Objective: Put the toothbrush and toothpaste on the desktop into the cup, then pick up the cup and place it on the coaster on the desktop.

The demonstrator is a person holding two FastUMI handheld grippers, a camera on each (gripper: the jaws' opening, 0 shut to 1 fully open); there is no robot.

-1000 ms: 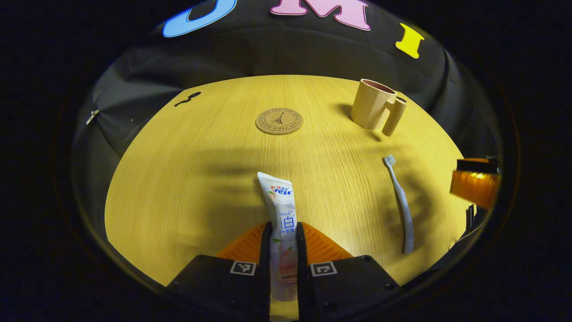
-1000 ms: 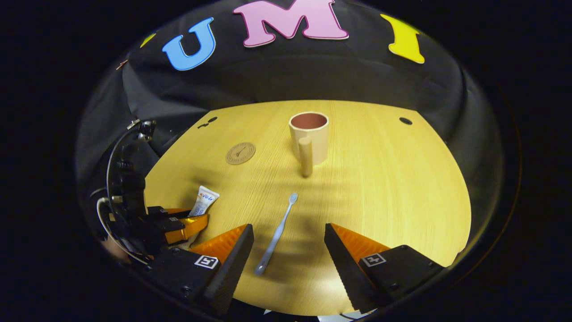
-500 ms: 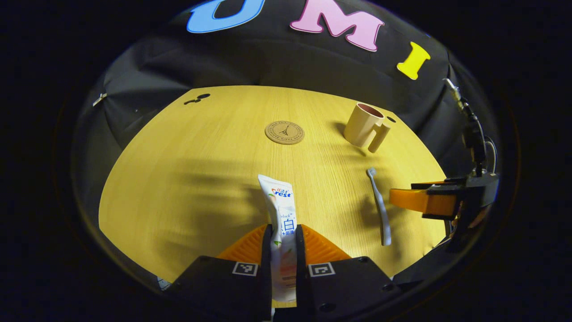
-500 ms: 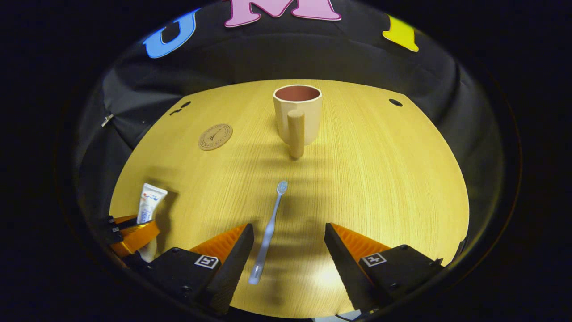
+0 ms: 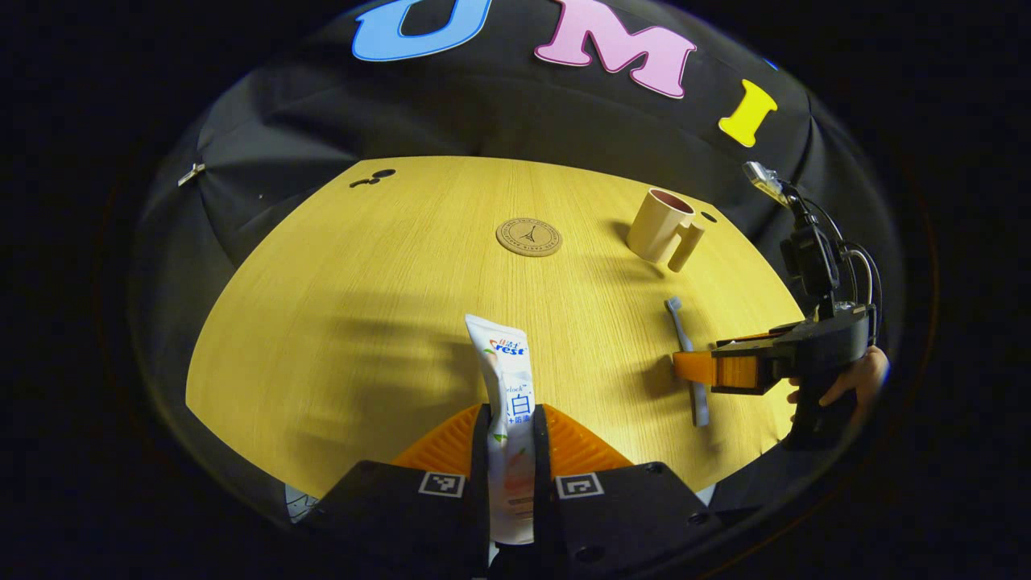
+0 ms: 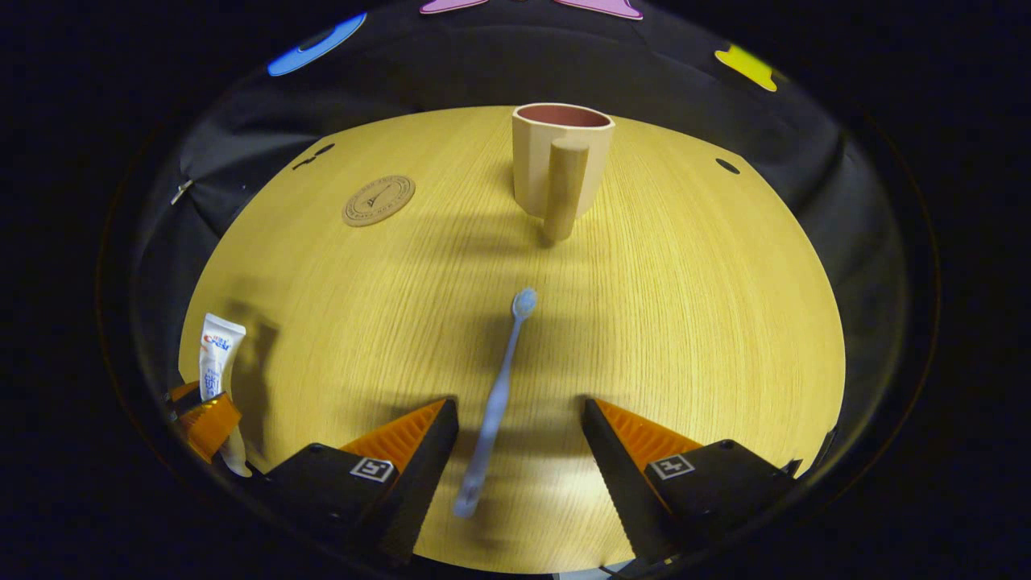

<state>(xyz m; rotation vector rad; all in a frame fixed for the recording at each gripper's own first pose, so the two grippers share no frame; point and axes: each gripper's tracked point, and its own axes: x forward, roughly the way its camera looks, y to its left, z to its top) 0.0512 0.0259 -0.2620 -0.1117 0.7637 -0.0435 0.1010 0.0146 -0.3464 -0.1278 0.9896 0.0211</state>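
White toothpaste [image 5: 509,403], one tube, clamped in left gripper [image 5: 511,435]; right gripper [image 6: 519,427] wide around one toothbrush [image 6: 498,399]; one cup [image 6: 560,161] beyond.

- Left gripper view: low over desktop [image 5: 338,322] near edge, faces the back wall, close on toothpaste [image 5: 507,379].
- Right gripper view: low, faces cup [image 6: 556,157], toothbrush [image 6: 499,395] close.
- Shared: desktop, cup, coaster [image 6: 378,200], toothbrush, toothpaste.

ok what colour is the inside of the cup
A dull reddish pink, against a beige outside. The cup shows it best in the right gripper view.
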